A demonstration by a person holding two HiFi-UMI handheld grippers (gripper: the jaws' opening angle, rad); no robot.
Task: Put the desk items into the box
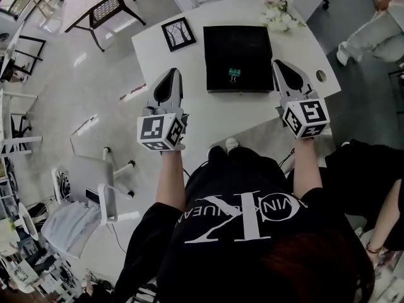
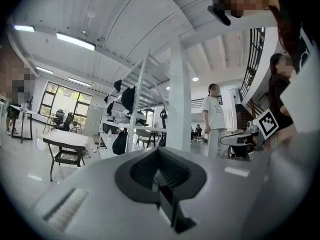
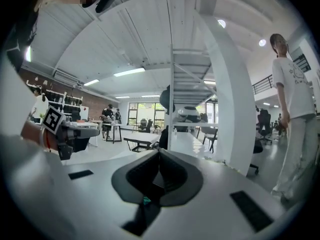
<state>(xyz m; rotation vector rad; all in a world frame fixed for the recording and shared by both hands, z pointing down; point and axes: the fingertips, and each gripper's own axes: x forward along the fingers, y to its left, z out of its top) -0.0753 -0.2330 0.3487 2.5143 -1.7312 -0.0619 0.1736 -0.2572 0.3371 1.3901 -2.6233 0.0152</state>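
Note:
An open black box [image 1: 238, 49] lies on the white table [image 1: 196, 115], and a green binder clip [image 1: 235, 74] rests inside it near the front wall. A framed picture [image 1: 178, 34] lies to the left of the box. White flowers [image 1: 278, 15] sit behind its right corner. My left gripper [image 1: 172, 74] hovers left of the box, jaws shut with nothing in them. My right gripper [image 1: 278, 64] hangs by the box's right edge, also shut and empty. Both gripper views look out across the room over the shut left gripper [image 2: 159, 150] and right gripper [image 3: 159, 152]; the table items are hidden there.
A cable hole [image 1: 321, 76] pierces the table's right end. A white chair [image 1: 95, 182] stands at lower left, and a black-framed chair [image 1: 107, 8] at upper left. A person [image 1: 372, 33] stands past the table's far right. White shelving and a pillar [image 2: 179, 99] fill the room beyond.

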